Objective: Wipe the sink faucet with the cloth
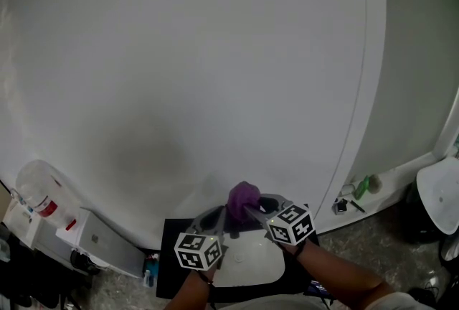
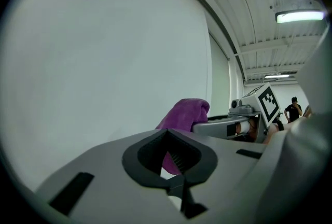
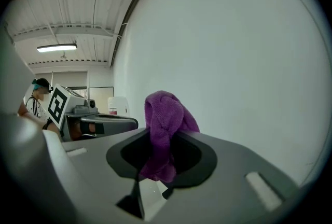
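Note:
A purple cloth [image 1: 244, 196] is bunched upright in my right gripper [image 1: 249, 209], which is shut on it. The right gripper view shows the same cloth [image 3: 163, 116] sticking up past the closed jaw tips of the right gripper [image 3: 161, 137], with a tail hanging through the jaw opening. My left gripper [image 1: 217, 221] stands just left of it, jaws shut with nothing between them; from the left gripper [image 2: 167, 133] the cloth [image 2: 184, 114] shows beyond. Both are raised before a white wall, above a white sink basin [image 1: 247, 260]. No faucet is in view.
The basin rests on a black base [image 1: 172, 265]. A clear plastic jug [image 1: 43, 194] and a white box [image 1: 97, 238] stand at the lower left. A green item [image 1: 362, 186] and a white rounded object [image 1: 441, 194] are at the right. A person [image 2: 293, 110] stands far off.

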Tool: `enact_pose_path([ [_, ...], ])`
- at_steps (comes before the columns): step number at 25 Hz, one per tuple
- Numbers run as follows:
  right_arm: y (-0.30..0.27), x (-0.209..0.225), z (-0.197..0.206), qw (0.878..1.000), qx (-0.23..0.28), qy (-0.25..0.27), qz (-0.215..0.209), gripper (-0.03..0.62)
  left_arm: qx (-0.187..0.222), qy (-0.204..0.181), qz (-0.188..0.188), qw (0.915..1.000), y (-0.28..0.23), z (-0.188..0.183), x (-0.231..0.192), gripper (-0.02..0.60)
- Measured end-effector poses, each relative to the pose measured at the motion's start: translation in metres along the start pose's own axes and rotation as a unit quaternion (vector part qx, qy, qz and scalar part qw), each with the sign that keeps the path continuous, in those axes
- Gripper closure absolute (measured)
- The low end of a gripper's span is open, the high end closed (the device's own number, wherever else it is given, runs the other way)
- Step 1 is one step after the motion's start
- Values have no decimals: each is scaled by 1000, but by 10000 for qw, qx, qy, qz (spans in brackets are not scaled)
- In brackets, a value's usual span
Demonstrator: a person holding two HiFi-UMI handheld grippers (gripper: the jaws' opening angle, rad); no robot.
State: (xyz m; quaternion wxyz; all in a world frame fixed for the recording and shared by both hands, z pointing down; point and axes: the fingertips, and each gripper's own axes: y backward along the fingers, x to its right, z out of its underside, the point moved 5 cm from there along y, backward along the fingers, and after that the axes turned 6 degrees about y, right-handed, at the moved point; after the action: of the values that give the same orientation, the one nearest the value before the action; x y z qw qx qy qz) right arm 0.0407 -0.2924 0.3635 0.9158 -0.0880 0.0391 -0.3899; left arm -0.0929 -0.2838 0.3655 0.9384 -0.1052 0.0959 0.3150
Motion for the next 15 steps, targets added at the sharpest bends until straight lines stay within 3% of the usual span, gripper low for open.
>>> enact_pose_path([
  [15,5,-5,-2,9999,-46,96,-12,494,-90,-38,-39,9999,-3,7,10,575],
])
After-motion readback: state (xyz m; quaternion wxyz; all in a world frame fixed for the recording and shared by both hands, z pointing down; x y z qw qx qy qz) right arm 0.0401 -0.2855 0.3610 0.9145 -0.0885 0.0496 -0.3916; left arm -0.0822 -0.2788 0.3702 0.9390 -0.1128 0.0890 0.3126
